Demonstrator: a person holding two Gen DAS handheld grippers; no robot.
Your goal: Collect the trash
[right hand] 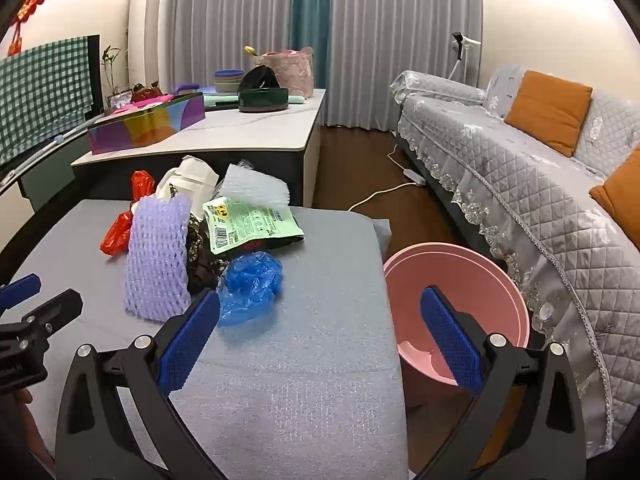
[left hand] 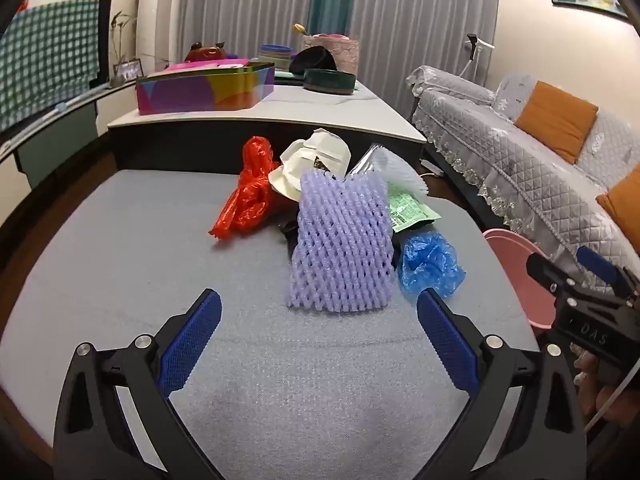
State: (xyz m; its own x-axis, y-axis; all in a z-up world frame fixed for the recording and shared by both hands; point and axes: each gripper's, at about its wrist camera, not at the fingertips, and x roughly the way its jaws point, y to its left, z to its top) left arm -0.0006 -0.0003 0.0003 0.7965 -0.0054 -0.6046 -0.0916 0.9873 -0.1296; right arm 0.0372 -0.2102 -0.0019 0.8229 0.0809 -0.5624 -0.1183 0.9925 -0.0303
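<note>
Grey padded table carries the trash heap just ahead of both tongs. Left tongs and right tongs gape wide, holding nothing. Foam net lies straight ahead of the left tongs, its long axis running away from them. It looks light, soft and springy, so pinching its near edge should do. Pink bin sits beside the right tongs.

At your twelve o'clock a white-topped counter carries a multicoloured box and a dark green round tin. Grey curtains hang behind it. At two o'clock you see a quilted grey sofa with orange cushions.
</note>
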